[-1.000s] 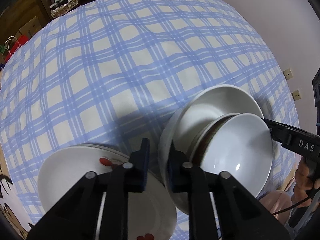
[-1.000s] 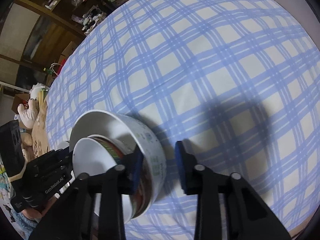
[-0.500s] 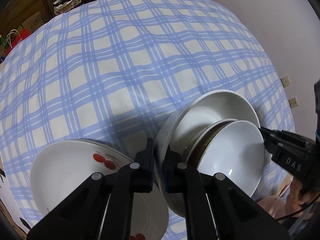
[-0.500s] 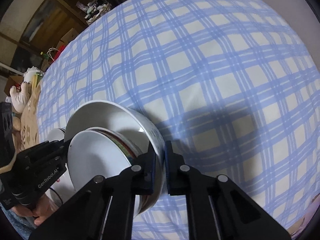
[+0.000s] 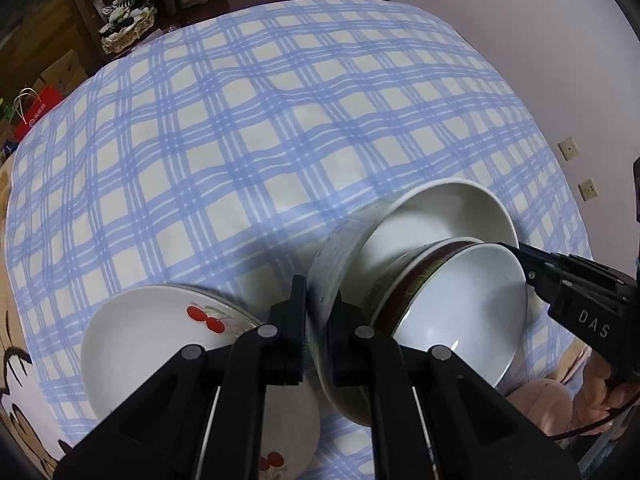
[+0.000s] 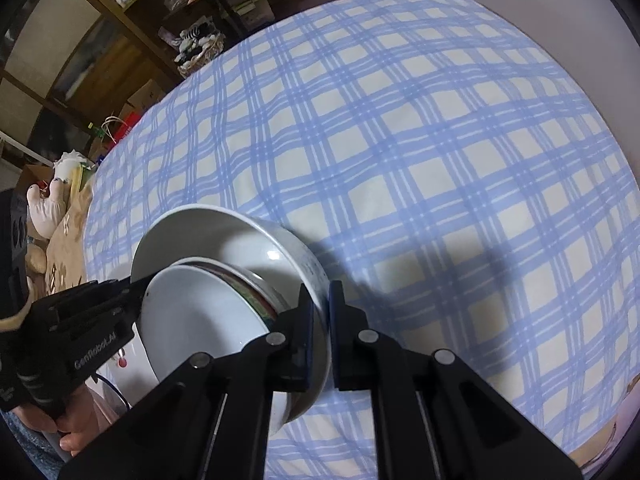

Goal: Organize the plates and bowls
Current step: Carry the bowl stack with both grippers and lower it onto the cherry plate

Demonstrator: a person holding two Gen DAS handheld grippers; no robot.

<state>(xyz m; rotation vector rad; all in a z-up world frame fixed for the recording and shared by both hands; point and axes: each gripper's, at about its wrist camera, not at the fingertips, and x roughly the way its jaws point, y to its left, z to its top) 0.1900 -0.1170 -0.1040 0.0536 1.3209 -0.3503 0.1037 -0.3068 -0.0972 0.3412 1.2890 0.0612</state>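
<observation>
A large white bowl (image 5: pixel 436 216) holds a smaller bowl with a dark red band (image 5: pixel 460 304) nested inside it. My left gripper (image 5: pixel 318 316) is shut on the large bowl's left rim. My right gripper (image 6: pixel 320 320) is shut on the opposite rim of the large bowl (image 6: pixel 224 232); the smaller bowl (image 6: pixel 200 312) sits inside. The stack is lifted and tilted above the blue checked tablecloth (image 5: pixel 240 128). White plates with red cherry prints (image 5: pixel 152 336) lie stacked at the lower left, beside my left gripper.
The tablecloth (image 6: pixel 440 160) covers the whole table. Shelves, boxes and a basket (image 5: pixel 124 28) stand beyond the far edge. A plush toy (image 6: pixel 48 208) lies off the table's left side. A wall with sockets (image 5: pixel 576 168) is at the right.
Both grippers closed on the large bowl's rim on opposite sides. The bowl stack then rose off the cloth and tilted.
</observation>
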